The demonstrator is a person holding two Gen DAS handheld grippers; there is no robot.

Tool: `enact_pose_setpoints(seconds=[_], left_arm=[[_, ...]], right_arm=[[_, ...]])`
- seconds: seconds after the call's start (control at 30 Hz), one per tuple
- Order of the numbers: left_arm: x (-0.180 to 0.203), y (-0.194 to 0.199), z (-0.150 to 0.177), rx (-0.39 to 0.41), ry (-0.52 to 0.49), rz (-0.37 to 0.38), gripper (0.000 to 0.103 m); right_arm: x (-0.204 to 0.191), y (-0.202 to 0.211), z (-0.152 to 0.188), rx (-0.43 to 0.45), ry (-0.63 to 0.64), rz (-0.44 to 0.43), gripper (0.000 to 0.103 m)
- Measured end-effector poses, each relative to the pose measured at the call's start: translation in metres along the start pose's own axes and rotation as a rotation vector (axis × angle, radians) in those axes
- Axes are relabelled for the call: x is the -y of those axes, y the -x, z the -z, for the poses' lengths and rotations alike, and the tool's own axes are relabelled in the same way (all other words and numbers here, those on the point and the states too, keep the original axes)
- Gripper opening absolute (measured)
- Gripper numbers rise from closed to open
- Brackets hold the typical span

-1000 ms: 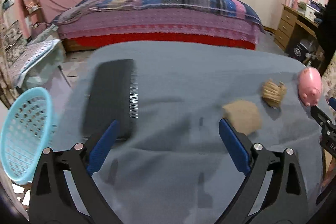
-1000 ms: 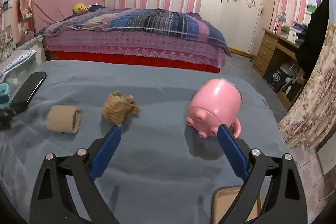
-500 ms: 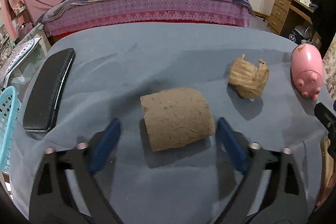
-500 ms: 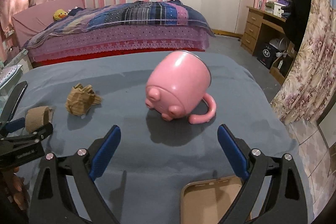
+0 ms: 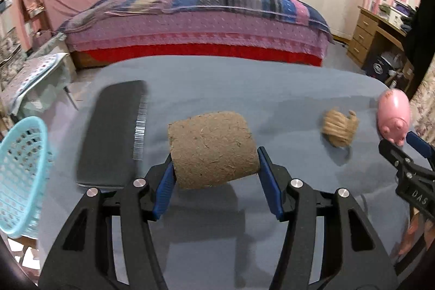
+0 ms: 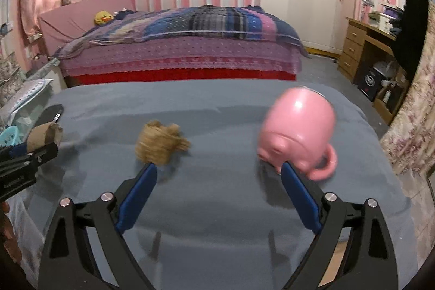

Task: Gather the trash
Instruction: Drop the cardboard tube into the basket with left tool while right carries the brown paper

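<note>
My left gripper [image 5: 216, 162] is shut on a brown cardboard roll [image 5: 212, 148] and holds it just above the grey cloth. The roll also shows at the left of the right wrist view [image 6: 44, 137], held by the left gripper [image 6: 30, 156]. A crumpled brown paper ball [image 5: 339, 128] lies on the cloth to the right; in the right wrist view the ball [image 6: 160, 144] sits just beyond my left fingertip [image 6: 148, 173]. My right gripper [image 6: 217, 170] is open and empty above the cloth.
A light blue plastic basket [image 5: 20, 175] stands off the table's left edge. A black flat case [image 5: 112, 132] lies left of the roll. A pink pig mug [image 6: 297, 129] lies on its side at the right. A bed [image 5: 195, 18] stands behind the table.
My left gripper closed on the cardboard roll and lifted it slightly. My right gripper swung left, from facing the pink mug towards the paper ball.
</note>
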State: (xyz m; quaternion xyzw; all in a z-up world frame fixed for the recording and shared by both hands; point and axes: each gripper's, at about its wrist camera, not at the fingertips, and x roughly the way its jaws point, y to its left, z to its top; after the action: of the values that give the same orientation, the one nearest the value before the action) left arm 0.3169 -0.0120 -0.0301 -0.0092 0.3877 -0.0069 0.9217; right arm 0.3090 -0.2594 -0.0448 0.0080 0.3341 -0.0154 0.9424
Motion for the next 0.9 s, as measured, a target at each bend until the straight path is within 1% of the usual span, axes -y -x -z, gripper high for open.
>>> enact_pose_setpoints(seconds=[0.07, 0.13, 0.17, 0.2, 0.23, 0.33, 0.37, 0.4, 0.43, 0.47, 0.53, 0.63, 0.67, 0.8, 0.9], left_arm=[[-0.022, 0.001, -0.001, 0.000, 0.029, -0.012, 0.055], [-0.034, 0.001, -0.003, -0.001, 0.041, -0.026, 0.055], [-0.041, 0.001, -0.004, -0.002, 0.047, -0.030, 0.055], [-0.045, 0.001, -0.005, -0.001, 0.052, -0.030, 0.055], [-0.051, 0.001, -0.006, 0.001, 0.060, -0.033, 0.055], [-0.063, 0.004, -0.007, 0.009, 0.067, -0.043, 0.055], [-0.068, 0.005, -0.007, 0.012, 0.068, -0.048, 0.056], [-0.071, 0.005, -0.007, 0.013, 0.070, -0.049, 0.056], [-0.077, 0.005, -0.008, 0.013, 0.078, -0.048, 0.056], [-0.081, 0.006, -0.008, 0.011, 0.085, -0.046, 0.056], [-0.089, 0.008, -0.009, 0.014, 0.093, -0.049, 0.056], [-0.098, 0.017, -0.010, 0.028, 0.094, -0.061, 0.056], [-0.101, 0.022, -0.010, 0.037, 0.087, -0.069, 0.056], [-0.115, 0.044, -0.010, 0.075, 0.058, -0.114, 0.056], [-0.139, 0.060, -0.009, 0.090, 0.076, -0.133, 0.056]], right_arm=[[-0.016, -0.003, -0.005, 0.009, 0.032, -0.007, 0.090], [-0.030, -0.008, -0.009, 0.006, 0.051, -0.007, 0.090], [-0.037, -0.012, -0.010, 0.000, 0.057, -0.011, 0.087], [-0.042, -0.014, -0.012, -0.004, 0.061, -0.011, 0.083], [-0.049, -0.023, -0.014, -0.021, 0.073, -0.004, 0.080], [-0.058, -0.034, -0.016, -0.049, 0.087, 0.000, 0.069], [-0.058, -0.040, -0.017, -0.067, 0.087, -0.015, 0.061], [-0.058, -0.043, -0.017, -0.083, 0.084, -0.038, 0.056], [-0.059, -0.043, -0.017, -0.091, 0.077, -0.079, 0.051], [-0.057, -0.042, -0.017, -0.085, 0.076, -0.078, 0.043], [-0.061, -0.033, -0.016, -0.059, 0.076, -0.051, 0.041], [-0.069, -0.017, -0.014, -0.018, 0.068, -0.061, 0.040], [-0.074, -0.010, -0.014, 0.000, 0.077, -0.059, 0.030], [-0.098, 0.014, -0.016, 0.046, 0.096, -0.085, 0.031], [-0.120, 0.024, -0.019, 0.062, 0.127, -0.110, 0.031]])
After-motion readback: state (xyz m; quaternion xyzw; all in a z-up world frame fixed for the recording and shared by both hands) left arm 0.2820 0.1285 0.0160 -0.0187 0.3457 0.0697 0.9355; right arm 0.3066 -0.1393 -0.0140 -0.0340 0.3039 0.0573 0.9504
